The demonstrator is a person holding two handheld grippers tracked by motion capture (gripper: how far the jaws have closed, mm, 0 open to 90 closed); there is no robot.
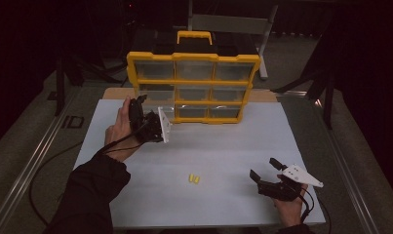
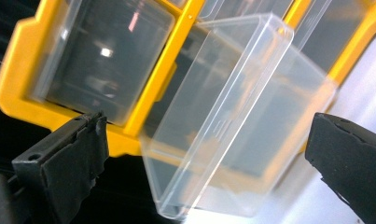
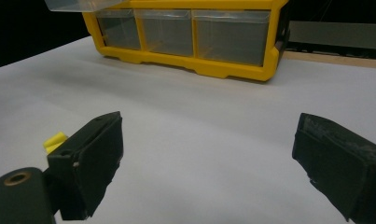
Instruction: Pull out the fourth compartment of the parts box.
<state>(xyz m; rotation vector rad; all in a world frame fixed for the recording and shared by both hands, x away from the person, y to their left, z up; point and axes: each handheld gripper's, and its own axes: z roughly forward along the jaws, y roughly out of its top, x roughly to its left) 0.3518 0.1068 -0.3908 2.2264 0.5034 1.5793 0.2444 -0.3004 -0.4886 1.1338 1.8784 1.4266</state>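
Drawer point(image 2: 232, 116) hung half out of the organizer point(image 1: 194, 85); my left gripper point(image 2: 204, 154) and right gripper point(image 3: 204, 163) both gaped empty, so a nudge might have tipped it out.

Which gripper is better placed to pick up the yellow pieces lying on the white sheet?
Right. The right gripper is open, low and nearer the yellow pieces; the left gripper is up at the pulled-out clear drawer.

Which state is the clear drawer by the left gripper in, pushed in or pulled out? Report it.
Pulled out: the clear drawer juts from the yellow organizer toward the left gripper, whose jaws stand open and apart from it.
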